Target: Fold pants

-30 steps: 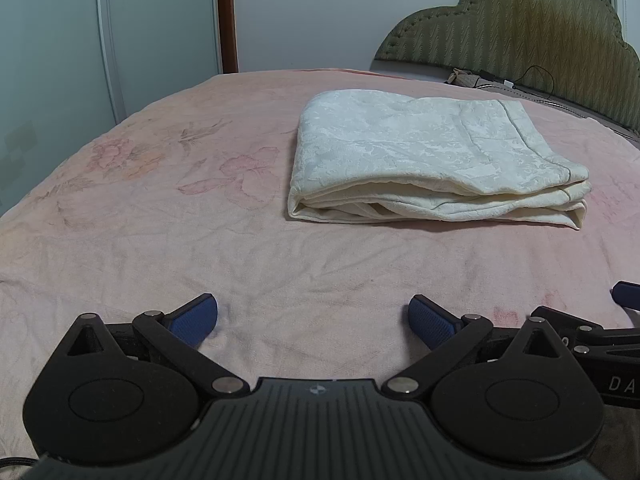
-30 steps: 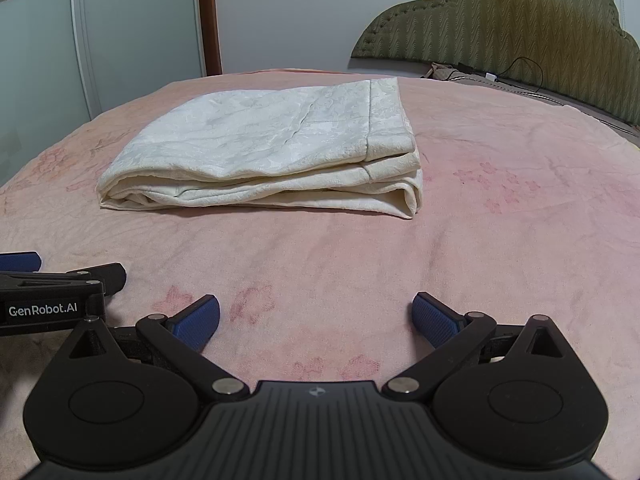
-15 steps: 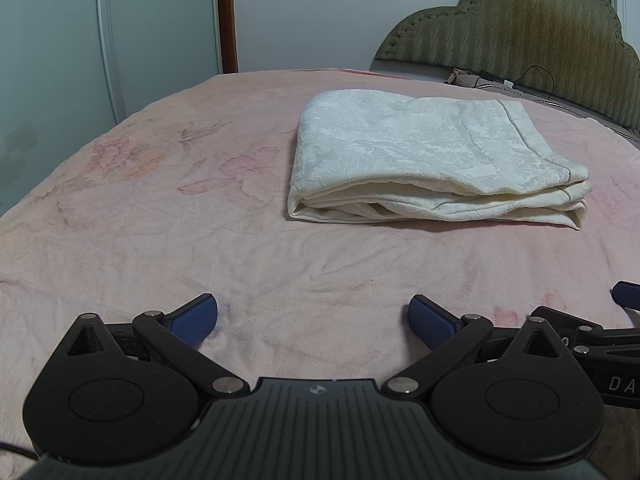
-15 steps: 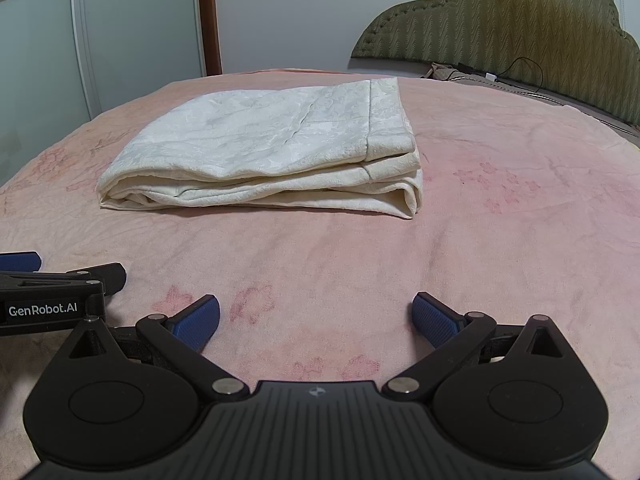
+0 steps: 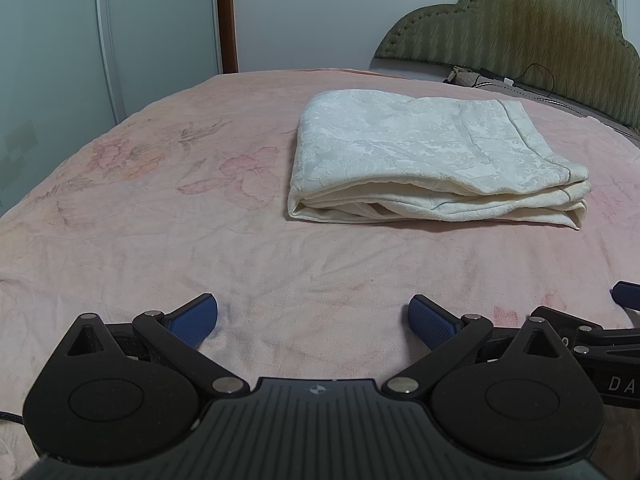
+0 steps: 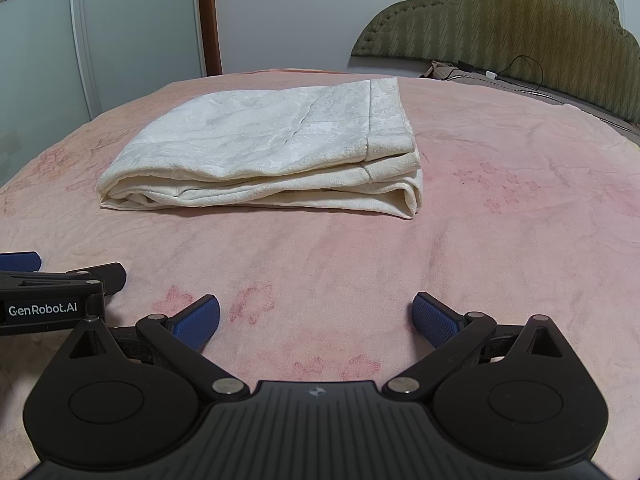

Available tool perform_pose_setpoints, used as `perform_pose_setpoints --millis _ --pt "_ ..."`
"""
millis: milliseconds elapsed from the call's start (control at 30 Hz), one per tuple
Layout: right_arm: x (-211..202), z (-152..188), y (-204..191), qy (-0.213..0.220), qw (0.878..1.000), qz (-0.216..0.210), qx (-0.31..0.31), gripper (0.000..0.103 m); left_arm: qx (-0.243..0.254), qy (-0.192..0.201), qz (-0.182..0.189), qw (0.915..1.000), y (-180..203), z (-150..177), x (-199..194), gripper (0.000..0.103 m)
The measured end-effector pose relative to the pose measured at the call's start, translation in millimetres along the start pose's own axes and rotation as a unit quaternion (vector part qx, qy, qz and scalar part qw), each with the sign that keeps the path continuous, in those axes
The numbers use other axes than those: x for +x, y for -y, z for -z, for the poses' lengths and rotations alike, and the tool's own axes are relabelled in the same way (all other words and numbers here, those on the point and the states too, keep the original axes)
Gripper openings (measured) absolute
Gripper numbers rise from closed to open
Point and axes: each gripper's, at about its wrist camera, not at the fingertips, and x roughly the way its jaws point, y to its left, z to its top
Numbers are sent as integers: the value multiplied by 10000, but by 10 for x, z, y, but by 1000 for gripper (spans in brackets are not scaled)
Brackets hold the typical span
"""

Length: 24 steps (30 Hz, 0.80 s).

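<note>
The cream-white pants (image 5: 424, 160) lie folded into a flat rectangular stack on the pink bedspread (image 5: 160, 220), right of centre in the left wrist view. In the right wrist view the pants (image 6: 272, 152) lie left of centre. My left gripper (image 5: 313, 320) is open and empty, low over the bedspread, well short of the pants. My right gripper (image 6: 316, 318) is open and empty too, beside the left one. Each gripper shows at the edge of the other's view.
A green padded headboard (image 5: 520, 20) stands at the back right, with a cable and small items (image 5: 500, 78) at its foot. Pale wardrobe doors (image 5: 100, 40) and a brown door frame (image 5: 226, 16) stand behind the bed on the left.
</note>
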Motion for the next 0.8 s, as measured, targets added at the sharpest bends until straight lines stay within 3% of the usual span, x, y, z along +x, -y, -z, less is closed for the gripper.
perform_pose_setpoints --millis 800 --pt "3 7 -2 24 10000 14 -18 103 -20 29 14 10000 4 21 1 103"
